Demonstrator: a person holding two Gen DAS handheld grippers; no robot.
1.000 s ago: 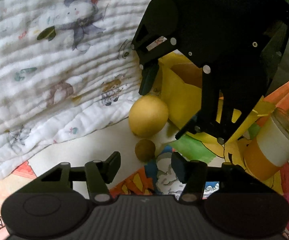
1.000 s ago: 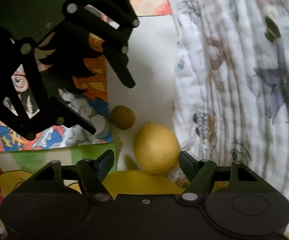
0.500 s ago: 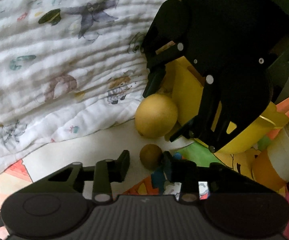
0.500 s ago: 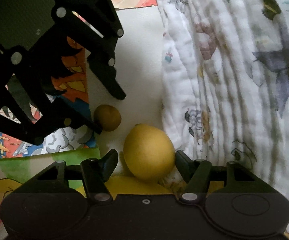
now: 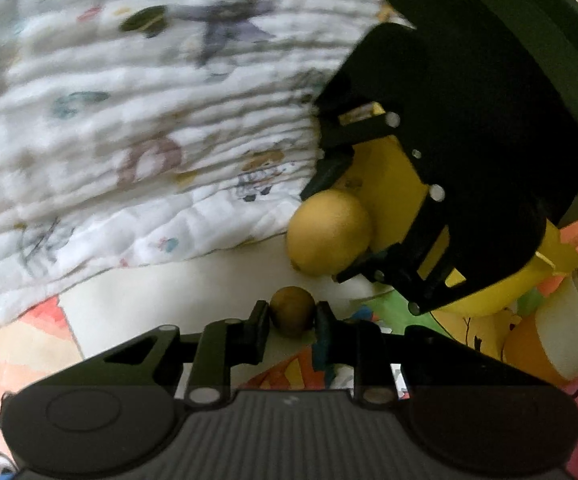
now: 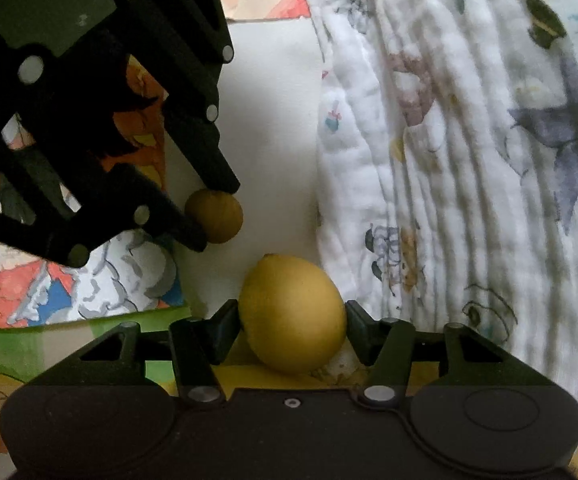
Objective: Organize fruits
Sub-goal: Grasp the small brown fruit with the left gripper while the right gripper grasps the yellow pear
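No text, label, brand, number or sign can be read in either view. The white quilted blanket [image 5: 137, 128] ahead of the left gripper [image 5: 292, 322] carries only printed cartoon figures and small motifs, all blurred. The colourful drawn sheets [image 6: 89, 280] to the left of the right gripper [image 6: 292, 320] show painted shapes and cartoon outlines without letters. The orange-and-white cup [image 5: 549, 340] to the right of the left gripper has a plain white band, with no lettering that can be made out.
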